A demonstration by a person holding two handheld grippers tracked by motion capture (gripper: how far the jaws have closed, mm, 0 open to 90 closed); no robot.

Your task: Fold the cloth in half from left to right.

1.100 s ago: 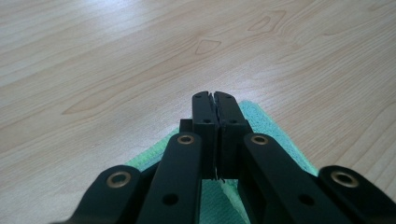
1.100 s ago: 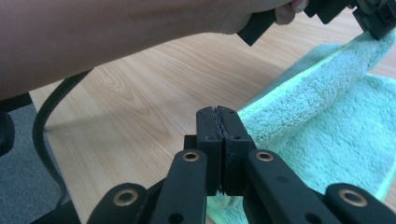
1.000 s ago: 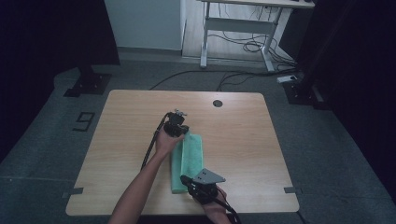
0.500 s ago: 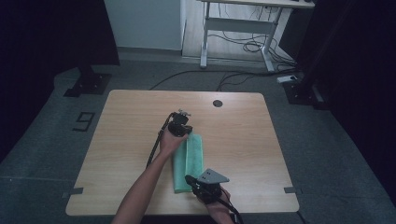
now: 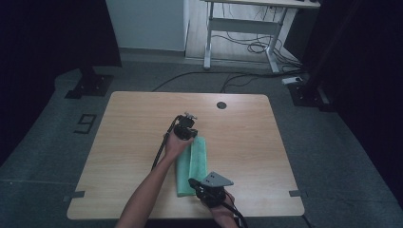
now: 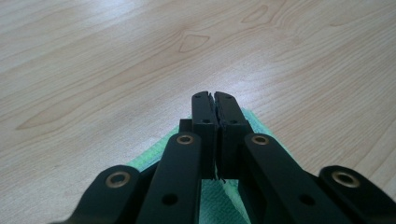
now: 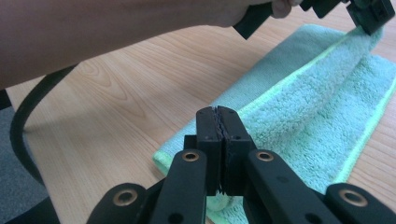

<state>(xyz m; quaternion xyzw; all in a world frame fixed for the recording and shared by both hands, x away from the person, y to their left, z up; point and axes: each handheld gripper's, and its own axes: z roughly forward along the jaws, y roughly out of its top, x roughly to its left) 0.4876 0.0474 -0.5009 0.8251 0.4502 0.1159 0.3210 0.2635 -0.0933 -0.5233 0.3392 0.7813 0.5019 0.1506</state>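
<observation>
Green towel [image 5: 192, 165] lies folded into a long strip on the wooden surface [image 5: 133, 123], near the person's edge and a bit right of centre, long axis running away from the person.

Left claw [image 5: 186, 127] sits at the far end of the strip. In the left gripper view its jaws are pressed together with no gap, and the towel [image 6: 212, 200] shows under and behind them, not clearly between the pads. Can't tell whether a thin edge is pinched.

Right claw [image 5: 202, 186] is at the near end. In the right gripper view its jaws are also together over the towel [image 7: 317, 107]'s near corner; again no cloth clearly between them. The left claw [image 7: 371, 14] shows far off at the other end of the strip, with the forearm [image 7: 116, 32] crossing the top.

Judgement: step in hand looks like folding or flattening the strip, with one claw at each end.

How to do it well:
- If pressing flat, keep both claws low and level and draw along the fold line so the layers don't creep apart.
- If the next fold is end to end, open each claw just enough to take all layers at the corner, then clamp. A single layer would let the strip unroll.
- Lift both ends together and keep the cloth taut between them.
- Line up the light green hems before setting it down.
- Keep the trailing cable [image 5: 159, 154] off the cloth.
</observation>
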